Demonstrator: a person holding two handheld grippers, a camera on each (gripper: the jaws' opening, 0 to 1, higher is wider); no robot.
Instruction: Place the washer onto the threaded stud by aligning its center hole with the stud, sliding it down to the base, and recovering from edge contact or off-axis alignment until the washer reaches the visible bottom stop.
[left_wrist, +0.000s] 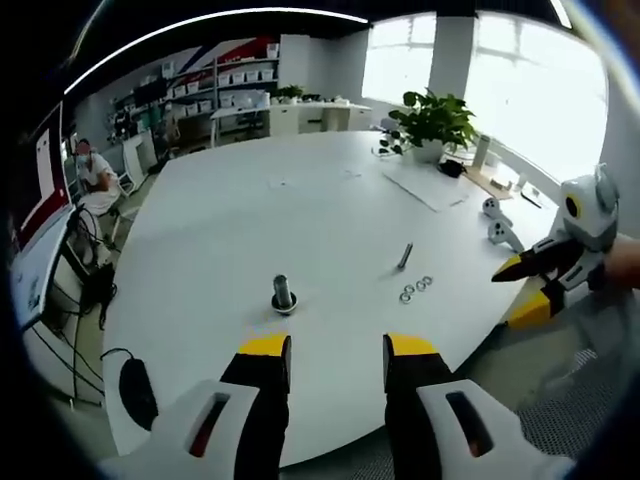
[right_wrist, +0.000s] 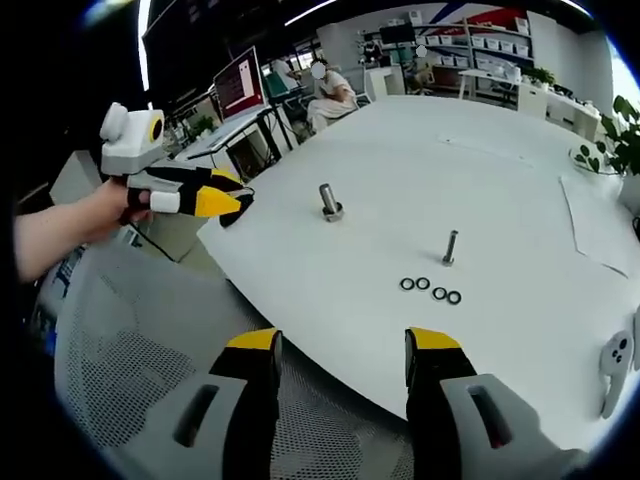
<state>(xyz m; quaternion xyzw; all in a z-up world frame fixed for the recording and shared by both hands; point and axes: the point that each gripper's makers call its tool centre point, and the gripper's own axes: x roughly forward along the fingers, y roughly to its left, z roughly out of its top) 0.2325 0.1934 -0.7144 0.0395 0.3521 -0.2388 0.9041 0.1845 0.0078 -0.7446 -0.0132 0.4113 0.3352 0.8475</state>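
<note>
Both of your grippers are wide open and hold nothing. The right gripper (right_wrist: 342, 360) hangs off the table edge (right_wrist: 300, 330). The little washers (right_wrist: 430, 290) lie in a row near the thin stud (right_wrist: 450, 247). Reach out slowly, pinch one washer by its rim, and keep it flat. The left gripper (left_wrist: 338, 362) waits near the fat bolt (left_wrist: 283, 294).

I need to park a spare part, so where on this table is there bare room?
Free: the white table beyond the stud with base and the slim stud, toward the far edge. Also the near edge left of the washers. Crowded: around the washers, and by the paper and plant.
</note>
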